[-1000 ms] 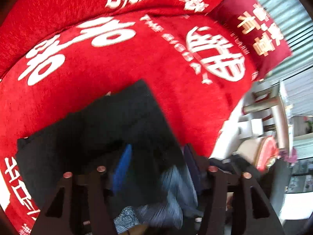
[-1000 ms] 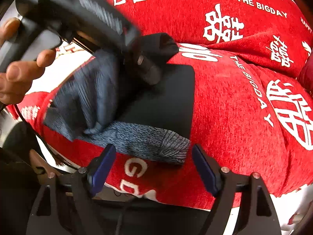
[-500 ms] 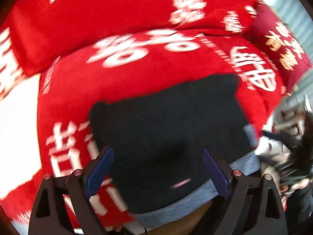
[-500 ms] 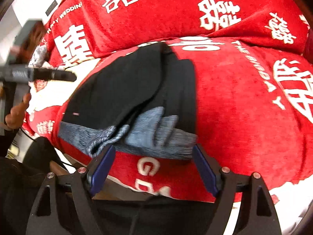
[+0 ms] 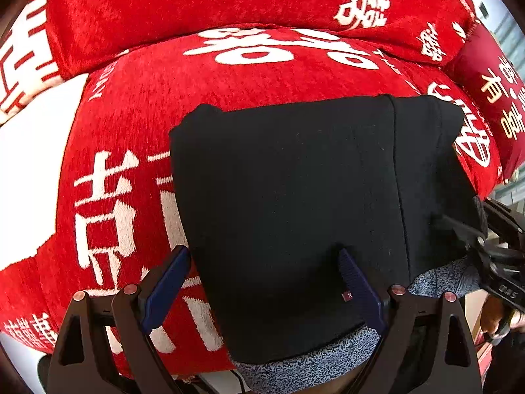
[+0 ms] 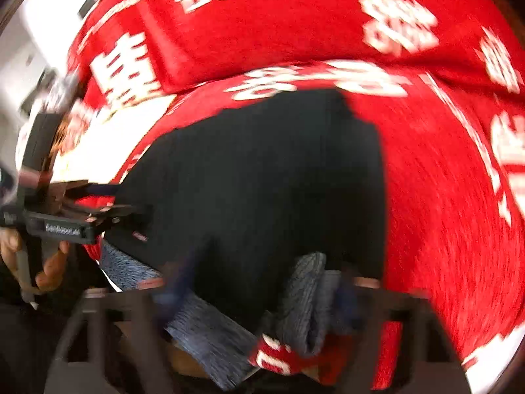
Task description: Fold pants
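Covering sofa, red white-lettered throw (image 5: 262, 75)

Black pants (image 5: 295, 197) with grey speckled waistband lie folded on red blanket (image 5: 137, 105).

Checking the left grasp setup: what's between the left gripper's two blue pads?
In the left wrist view, the left gripper stands open; the folded black pants' near edge and grey speckled waistband lie between its pads.

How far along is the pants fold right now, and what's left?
Done: the black pants already lie doubled into a compact block on the red blanket. In hand: the right gripper, its jaws just closing, is at the grey waistband bunched at the near edge; blur hides whether it grips. The left gripper hangs open over the near left corner. Left: probably flattening that waistband and one more fold.
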{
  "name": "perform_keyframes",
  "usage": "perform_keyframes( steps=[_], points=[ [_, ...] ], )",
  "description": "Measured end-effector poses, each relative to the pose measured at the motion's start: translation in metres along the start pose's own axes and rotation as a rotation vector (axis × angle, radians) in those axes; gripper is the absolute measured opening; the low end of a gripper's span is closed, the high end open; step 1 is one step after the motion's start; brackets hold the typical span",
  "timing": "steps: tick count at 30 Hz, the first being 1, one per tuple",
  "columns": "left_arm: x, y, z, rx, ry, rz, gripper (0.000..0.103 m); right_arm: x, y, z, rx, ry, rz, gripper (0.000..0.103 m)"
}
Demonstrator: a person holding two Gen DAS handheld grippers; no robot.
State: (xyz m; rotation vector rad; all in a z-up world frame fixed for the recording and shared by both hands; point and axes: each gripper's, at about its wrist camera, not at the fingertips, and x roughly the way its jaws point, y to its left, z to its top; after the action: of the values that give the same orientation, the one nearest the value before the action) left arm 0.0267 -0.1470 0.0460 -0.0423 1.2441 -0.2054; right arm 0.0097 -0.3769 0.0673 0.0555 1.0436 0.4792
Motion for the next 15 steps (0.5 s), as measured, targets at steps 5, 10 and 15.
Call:
perform_keyframes(
  steps=[5,10,15],
  points=[
    [-0.019,-0.004,0.016,0.003,-0.043,-0.001,0.092,-0.031,-0.023,0.018,0.128,-0.073,0.039,0.020],
    [-0.002,-0.011,0.022,0.028,-0.012,0.035,0.092,-0.016,-0.038,0.011,0.156,-0.042,0.002,0.020],
    [0.003,0.002,0.020,-0.016,0.009,0.001,0.092,-0.004,-0.056,-0.003,0.284,-0.030,0.008,0.042]
  ],
)
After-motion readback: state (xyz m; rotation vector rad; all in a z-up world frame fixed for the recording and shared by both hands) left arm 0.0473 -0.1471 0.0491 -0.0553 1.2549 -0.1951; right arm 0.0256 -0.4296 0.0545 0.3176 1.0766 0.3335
